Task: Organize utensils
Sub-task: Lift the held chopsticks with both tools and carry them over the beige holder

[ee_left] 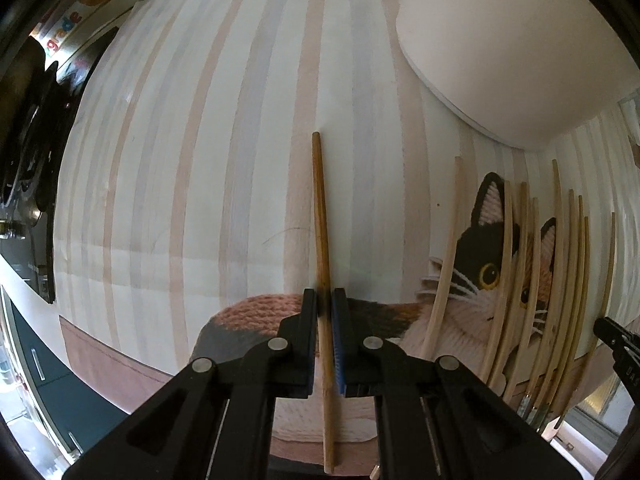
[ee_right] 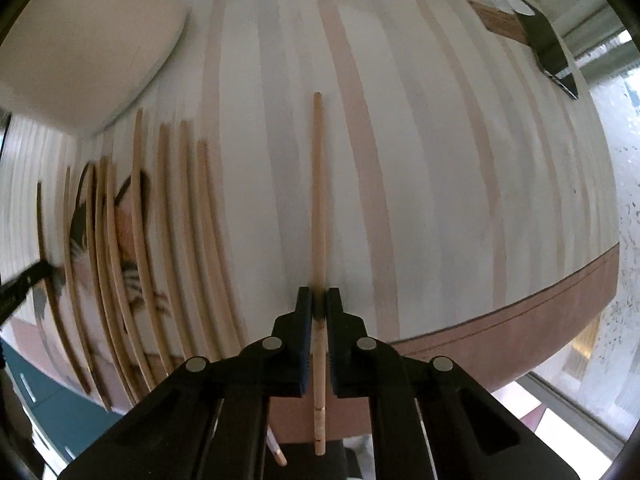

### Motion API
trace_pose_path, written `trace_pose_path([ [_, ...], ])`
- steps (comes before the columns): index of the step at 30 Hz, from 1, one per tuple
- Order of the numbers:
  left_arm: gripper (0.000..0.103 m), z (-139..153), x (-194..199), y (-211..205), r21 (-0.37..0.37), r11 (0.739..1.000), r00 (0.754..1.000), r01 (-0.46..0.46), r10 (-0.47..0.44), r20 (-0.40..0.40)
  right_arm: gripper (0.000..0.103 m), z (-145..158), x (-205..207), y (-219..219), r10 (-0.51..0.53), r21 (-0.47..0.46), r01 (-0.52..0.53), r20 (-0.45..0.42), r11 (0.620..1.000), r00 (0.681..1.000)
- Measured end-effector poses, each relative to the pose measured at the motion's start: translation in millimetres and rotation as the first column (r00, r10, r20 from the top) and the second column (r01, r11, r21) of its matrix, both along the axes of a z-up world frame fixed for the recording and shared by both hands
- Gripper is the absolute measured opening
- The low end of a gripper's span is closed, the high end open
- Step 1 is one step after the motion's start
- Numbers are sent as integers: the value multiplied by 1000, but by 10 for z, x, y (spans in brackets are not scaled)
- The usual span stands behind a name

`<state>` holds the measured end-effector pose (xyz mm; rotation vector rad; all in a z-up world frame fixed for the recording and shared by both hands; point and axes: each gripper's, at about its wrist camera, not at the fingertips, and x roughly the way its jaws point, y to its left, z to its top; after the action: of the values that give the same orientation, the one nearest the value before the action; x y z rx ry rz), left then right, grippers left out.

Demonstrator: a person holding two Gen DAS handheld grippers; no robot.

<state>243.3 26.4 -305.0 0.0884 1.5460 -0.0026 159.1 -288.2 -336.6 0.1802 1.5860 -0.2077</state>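
Pinching one chopstick in each gripper, left gripper (ee_left: pixel 325 300) on the darker chopstick (ee_left: pixel 320 208), right gripper (ee_right: pixel 319 300) on the paler chopstick (ee_right: pixel 318 184), I note both lie lengthwise between the jaws, pointing straight ahead.

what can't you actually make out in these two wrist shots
- Left wrist view: the near end of the darker chopstick in the left gripper runs off the bottom edge.
- Left wrist view: the handle ends of the chopstick pile are hidden behind the gripper's linkage.
- Right wrist view: the pile is motion-blurred, so no count.
- Right wrist view: the dark object at top right is too distorted to identify.
- Both views: the white container is cut off; its contents unseen.
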Motion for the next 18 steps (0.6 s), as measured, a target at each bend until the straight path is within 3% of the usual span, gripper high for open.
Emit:
trace_pose_path([
  [16, 5, -12, 42, -106, 16, 1000, 1000, 24, -24, 3, 9, -110, 356, 364, 63, -68, -65, -40, 996, 997],
  [18, 5, 7, 28, -129, 46, 998, 999, 30, -31, 24, 9, -86, 391, 404, 73, -85, -75, -33, 994, 997],
])
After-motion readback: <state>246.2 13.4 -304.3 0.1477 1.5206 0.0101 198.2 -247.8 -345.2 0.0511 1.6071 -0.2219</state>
